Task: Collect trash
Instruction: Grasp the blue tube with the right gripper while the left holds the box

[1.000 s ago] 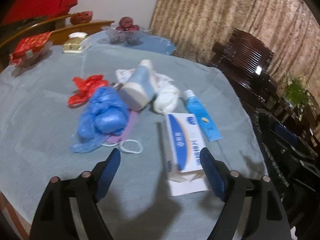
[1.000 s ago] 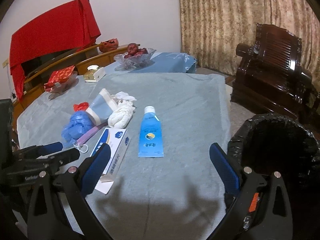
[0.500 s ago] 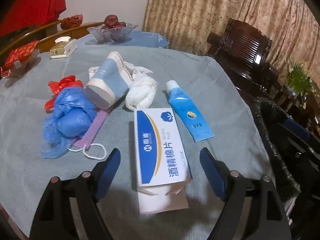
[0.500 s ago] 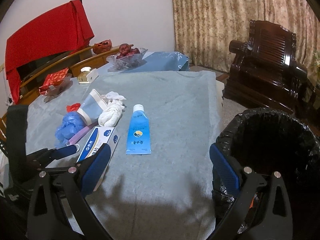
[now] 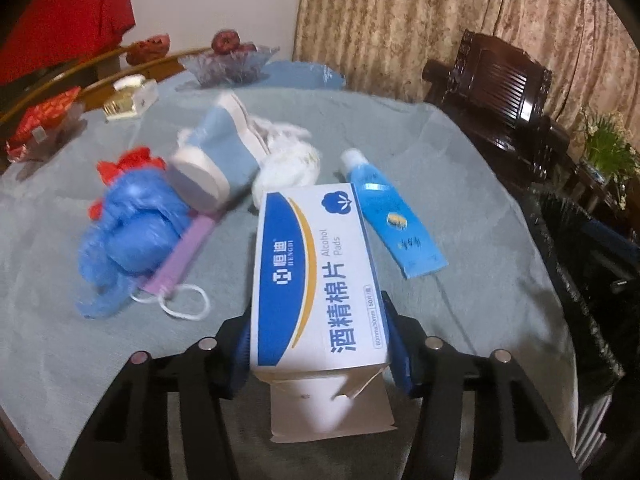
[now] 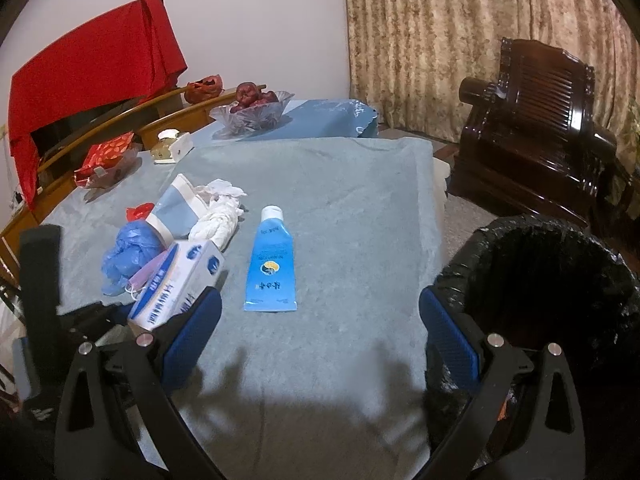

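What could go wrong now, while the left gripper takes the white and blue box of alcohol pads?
The left gripper is closing on the near end of the white and blue cardboard alcohol-pad box, whose open end flap hangs loose; the box may tilt or slip, and any contents may spill. Its far end could nudge the blue plastic tube.

dim indoor light, soft shadows, motion blur, fisheye-warped edges

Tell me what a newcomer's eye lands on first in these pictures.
First, the white and blue alcohol pads box fills the left wrist view, with the left gripper closing its blue jaws on the near end. Next, the bright blue tube lies flat alone mid-cloth beside the box, ahead of the open right gripper. The black-lined trash bin gapes beside the table's right edge.
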`<state>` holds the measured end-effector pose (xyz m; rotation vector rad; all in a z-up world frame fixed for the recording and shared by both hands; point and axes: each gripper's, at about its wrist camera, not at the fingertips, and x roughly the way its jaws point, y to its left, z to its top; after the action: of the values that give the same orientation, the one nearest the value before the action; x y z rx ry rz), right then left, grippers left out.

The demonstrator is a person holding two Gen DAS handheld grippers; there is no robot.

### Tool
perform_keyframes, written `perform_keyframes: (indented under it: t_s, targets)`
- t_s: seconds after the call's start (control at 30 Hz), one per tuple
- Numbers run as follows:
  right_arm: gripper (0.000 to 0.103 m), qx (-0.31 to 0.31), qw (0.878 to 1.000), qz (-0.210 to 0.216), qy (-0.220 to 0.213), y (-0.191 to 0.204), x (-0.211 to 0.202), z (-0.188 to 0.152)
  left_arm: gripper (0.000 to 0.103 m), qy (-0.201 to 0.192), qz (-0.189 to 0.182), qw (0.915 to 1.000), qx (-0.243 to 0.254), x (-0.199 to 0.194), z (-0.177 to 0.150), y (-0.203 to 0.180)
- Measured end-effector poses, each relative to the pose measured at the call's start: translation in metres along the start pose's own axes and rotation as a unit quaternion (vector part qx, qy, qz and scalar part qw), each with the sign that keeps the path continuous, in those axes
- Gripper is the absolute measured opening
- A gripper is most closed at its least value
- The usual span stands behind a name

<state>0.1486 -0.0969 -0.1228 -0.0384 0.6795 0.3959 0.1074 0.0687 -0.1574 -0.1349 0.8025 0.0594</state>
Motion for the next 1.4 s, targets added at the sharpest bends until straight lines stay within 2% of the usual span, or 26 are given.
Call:
perform_keyframes:
  t_s: [0.27, 0.53, 0.6, 0.97, 1.07, 1.1, 1.17, 1.4]
  targets:
    - [0.096, -0.009, 1.0, 0.016, -0.001, 0.017, 0.033, 0.019, 0.055, -0.046, 0.036, 0.9983, -0.005, -0.023, 0.02, 0.025]
    - [0.095, -0.006, 1.0, 0.011, 0.023, 0.031, 0.089, 0.028, 0.055, -0.054, 0.057, 0.9968, -0.016, -0.014, 0.035, 0.049]
    - [0.089, -0.014, 0.999, 0.011, 0.04, 0.036, 0.105, 0.031, 0.055, -0.057, 0.056, 0.9967, -0.018, -0.011, 0.041, 0.055]
    - [0.073, -0.033, 0.994, 0.005, 0.1, 0.049, 0.159, 0.047, 0.055, -0.072, 0.043, 0.9963, -0.022, -0.011, 0.051, 0.058]
    - [0.058, -0.037, 0.991, 0.001, 0.127, 0.052, 0.173, 0.047, 0.055, -0.077, 0.044, 0.9959, -0.018, -0.011, 0.053, 0.056]
    - [0.058, -0.041, 0.991, -0.003, 0.128, 0.054, 0.173, 0.047, 0.055, -0.077, 0.044, 0.9959, -0.018, -0.011, 0.054, 0.056]
    - [0.046, -0.047, 0.991, -0.001, 0.126, 0.056, 0.172, 0.047, 0.055, -0.077, 0.042, 0.9959, -0.019, -0.01, 0.055, 0.056]
    - [0.044, -0.029, 0.992, 0.025, 0.123, 0.048, 0.155, 0.045, 0.055, -0.085, 0.043, 0.9954, -0.007, -0.017, 0.056, 0.051]
